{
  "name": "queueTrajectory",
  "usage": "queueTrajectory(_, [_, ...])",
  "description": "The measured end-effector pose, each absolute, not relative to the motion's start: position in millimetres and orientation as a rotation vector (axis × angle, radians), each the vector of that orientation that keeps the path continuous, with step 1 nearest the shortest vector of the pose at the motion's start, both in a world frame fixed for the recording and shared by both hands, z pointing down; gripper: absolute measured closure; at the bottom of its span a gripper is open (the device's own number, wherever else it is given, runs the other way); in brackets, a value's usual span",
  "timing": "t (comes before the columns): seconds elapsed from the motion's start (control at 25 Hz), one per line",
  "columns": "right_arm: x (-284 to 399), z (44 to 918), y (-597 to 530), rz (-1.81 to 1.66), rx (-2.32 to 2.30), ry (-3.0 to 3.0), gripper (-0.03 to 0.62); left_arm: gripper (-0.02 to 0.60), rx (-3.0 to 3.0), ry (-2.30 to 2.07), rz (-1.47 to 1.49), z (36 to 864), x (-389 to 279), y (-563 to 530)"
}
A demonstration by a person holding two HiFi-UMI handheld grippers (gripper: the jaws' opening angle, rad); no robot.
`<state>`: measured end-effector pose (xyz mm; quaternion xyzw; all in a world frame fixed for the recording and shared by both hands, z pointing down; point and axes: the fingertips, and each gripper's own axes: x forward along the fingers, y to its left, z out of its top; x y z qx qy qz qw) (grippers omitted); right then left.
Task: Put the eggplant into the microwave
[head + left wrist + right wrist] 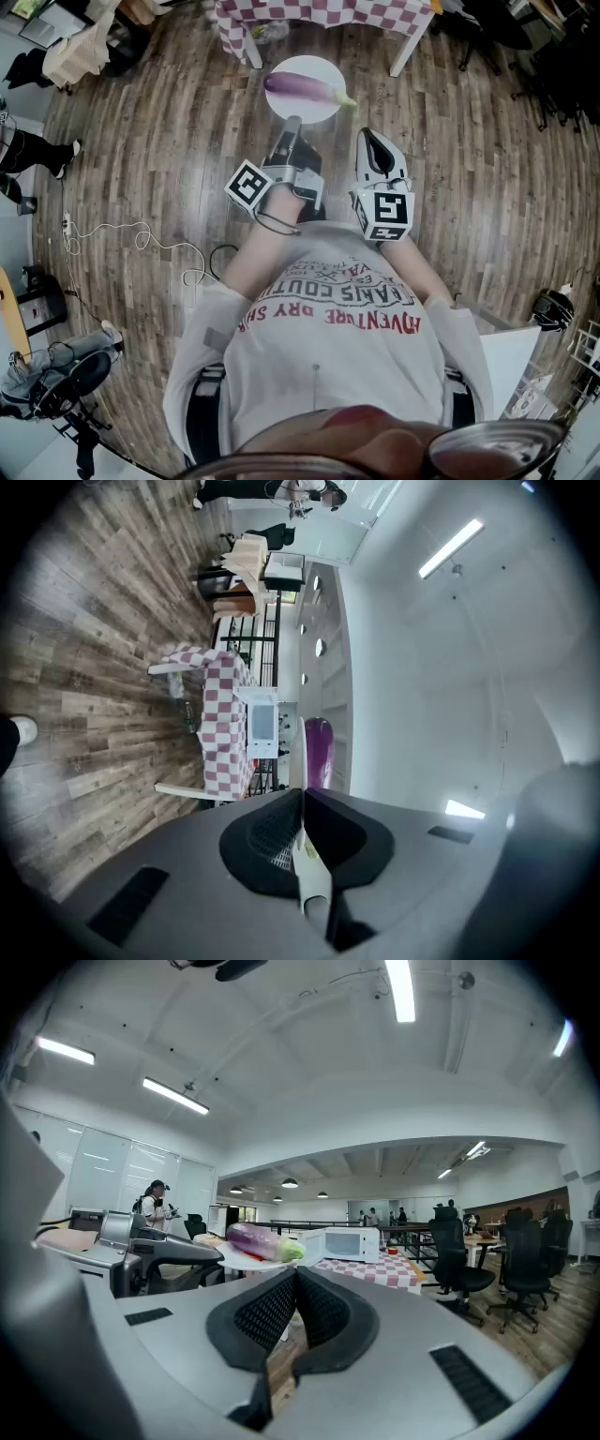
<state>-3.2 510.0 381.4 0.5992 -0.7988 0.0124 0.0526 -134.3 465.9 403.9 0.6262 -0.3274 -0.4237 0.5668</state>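
One eggplant [305,86]; one plate [319,111]; one microwave [342,1243]

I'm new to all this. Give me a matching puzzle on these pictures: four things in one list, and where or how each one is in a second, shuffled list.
Things:
1. eggplant
2. white plate
3. microwave
4. right tongs

States:
A. standing on the checked table
B. closed, nothing between them
C. lying on the plate
D. clamped at its rim by the left tongs

Pairs: 1-C, 2-D, 3-A, 4-B
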Motion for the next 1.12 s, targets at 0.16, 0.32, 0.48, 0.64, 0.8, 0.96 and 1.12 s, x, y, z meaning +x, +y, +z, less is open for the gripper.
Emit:
queueTrajectory(0.16, [-4.0,381.9,506.6,0.023,1.808,-2.437,0.569,0.551,1.473,-0.748,-0.999,403.3,-130.2,463.8])
queueTrajectory(0.32, [-3.0,383.3,508.2,0.024,1.796,-2.443,0.568,0.551,1.471,-0.742,-0.997,403.8,-126.7,465.1])
queueTrajectory(0.48, [-0.8,386.3,503.2,0.072,1.817,-2.443,0.569,0.551,1.460,-0.750,-0.987,407.6,-127.1,462.7])
queueTrajectory(0.64, [-0.7,386.9,500.3,0.085,1.818,-2.459,0.568,0.551,1.449,-0.761,-0.973,413.6,-126.4,460.6])
queueTrajectory(0.8, [6.6,393.4,492.5,0.117,1.824,-2.445,0.568,0.551,1.439,-0.762,-0.973,417.0,-122.7,454.3])
queueTrajectory(0.96, [10.0,401.4,475.1,0.145,1.831,-2.428,0.568,0.551,1.427,-0.760,-0.959,424.9,-120.4,440.0])
queueTrajectory(1.12, [13.3,409.0,447.2,0.169,1.830,-2.409,0.568,0.551,1.427,-0.747,-0.946,428.8,-115.5,410.6])
